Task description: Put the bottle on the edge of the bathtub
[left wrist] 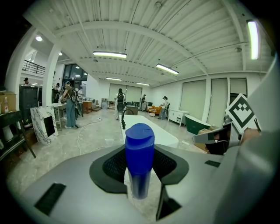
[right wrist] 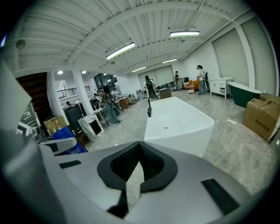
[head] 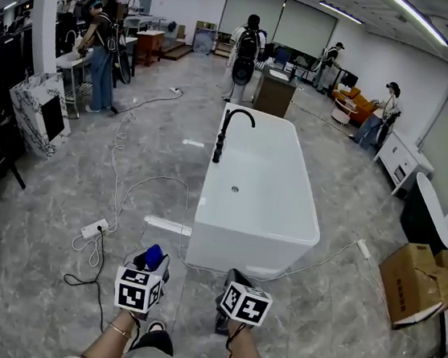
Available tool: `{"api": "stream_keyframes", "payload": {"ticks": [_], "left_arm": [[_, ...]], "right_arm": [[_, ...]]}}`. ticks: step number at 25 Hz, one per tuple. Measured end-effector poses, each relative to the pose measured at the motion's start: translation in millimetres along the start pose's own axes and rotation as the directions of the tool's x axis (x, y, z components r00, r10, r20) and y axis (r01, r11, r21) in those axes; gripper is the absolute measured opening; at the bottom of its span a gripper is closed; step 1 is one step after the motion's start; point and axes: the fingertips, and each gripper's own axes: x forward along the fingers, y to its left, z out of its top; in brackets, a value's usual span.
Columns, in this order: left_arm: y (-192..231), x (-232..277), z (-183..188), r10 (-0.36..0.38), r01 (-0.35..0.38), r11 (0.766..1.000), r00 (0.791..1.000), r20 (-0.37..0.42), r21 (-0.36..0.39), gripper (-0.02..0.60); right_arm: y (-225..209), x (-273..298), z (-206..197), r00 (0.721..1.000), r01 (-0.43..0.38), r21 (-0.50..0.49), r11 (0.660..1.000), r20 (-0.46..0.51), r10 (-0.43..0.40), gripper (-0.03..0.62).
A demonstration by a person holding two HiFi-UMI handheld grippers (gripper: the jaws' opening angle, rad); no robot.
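Left gripper (left wrist: 141, 168): grasping tall blue plastic bottle (left wrist: 139, 146), upright between its pads | Right gripper (right wrist: 139, 153): clenched, jaws together, empty | Bottle location: over grey marble floor (head: 51, 201), near the white freestanding bathtub (head: 303, 224), apart from its near edge

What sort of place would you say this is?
Probably an open workspace or showroom, not a home bathroom: a freestanding white bathtub on open floor, a power strip, a cardboard box and several people.
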Motion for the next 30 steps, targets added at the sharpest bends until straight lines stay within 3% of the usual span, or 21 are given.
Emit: {"api": "stream_keyframes", "payload": {"ticks": [10,30], "left_arm": [[11.1,32.2,12.6,-0.016,0.016,1.000,1.000,-0.003,0.001,0.163],[51.4,143.5,67.7,-0.051,0.051,0.999,0.999,-0.002,-0.009,0.163]], "right_arm": [[-21.6,19.2,10.1,0.999,0.049,0.040,0.998,0.001,-0.049,0.026],[-33.9,120.3,81.6,0.997,0.079,0.035,0.996,-0.009,-0.078,0.026]]}}
